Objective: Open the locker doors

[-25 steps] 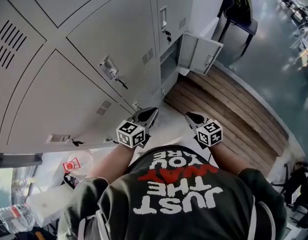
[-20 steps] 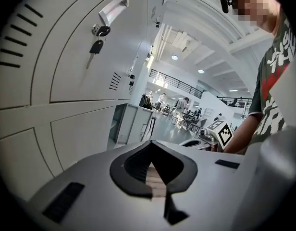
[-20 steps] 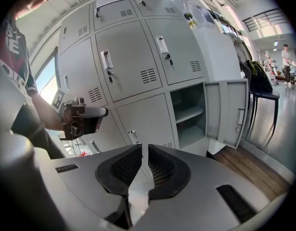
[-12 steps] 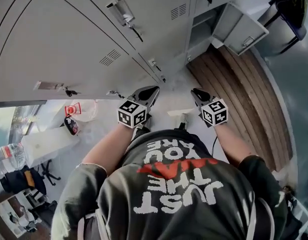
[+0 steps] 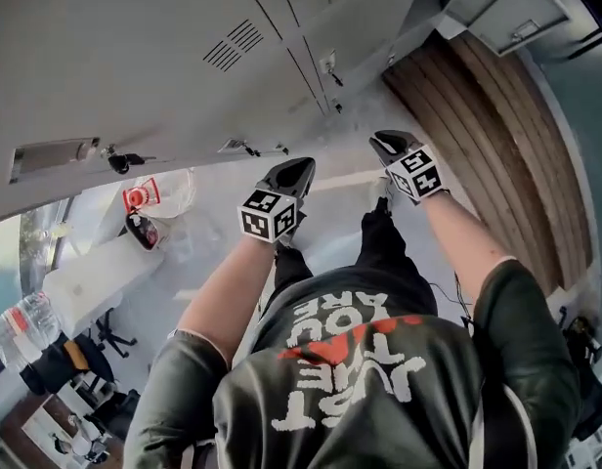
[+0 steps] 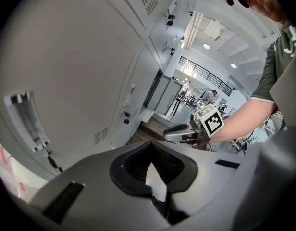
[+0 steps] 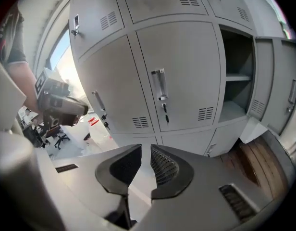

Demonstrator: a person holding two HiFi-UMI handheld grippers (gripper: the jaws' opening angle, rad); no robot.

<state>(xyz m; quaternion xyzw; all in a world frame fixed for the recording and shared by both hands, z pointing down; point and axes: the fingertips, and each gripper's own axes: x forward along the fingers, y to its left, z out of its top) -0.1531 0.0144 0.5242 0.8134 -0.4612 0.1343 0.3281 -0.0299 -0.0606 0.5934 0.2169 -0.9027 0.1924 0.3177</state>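
Observation:
Grey locker doors fill the top of the head view, and one small door at the top right stands open. My left gripper hovers over the pale floor short of the lowest row, its jaw tips together and nothing in them. My right gripper is beside it, with a slim gap between its pads and nothing held. In the right gripper view my right gripper faces a closed door with a handle and key, next to an open compartment. My left gripper looks along the locker fronts.
A wooden slatted platform runs along the floor at the right, below the open door. A plastic bag with a red label and a water bottle lie at the left. The person's legs and dark T-shirt fill the lower middle.
Both grippers have come down in front of the person toward the lower lockers. The lockers and the open door have slid up and out to the frame's top edge.

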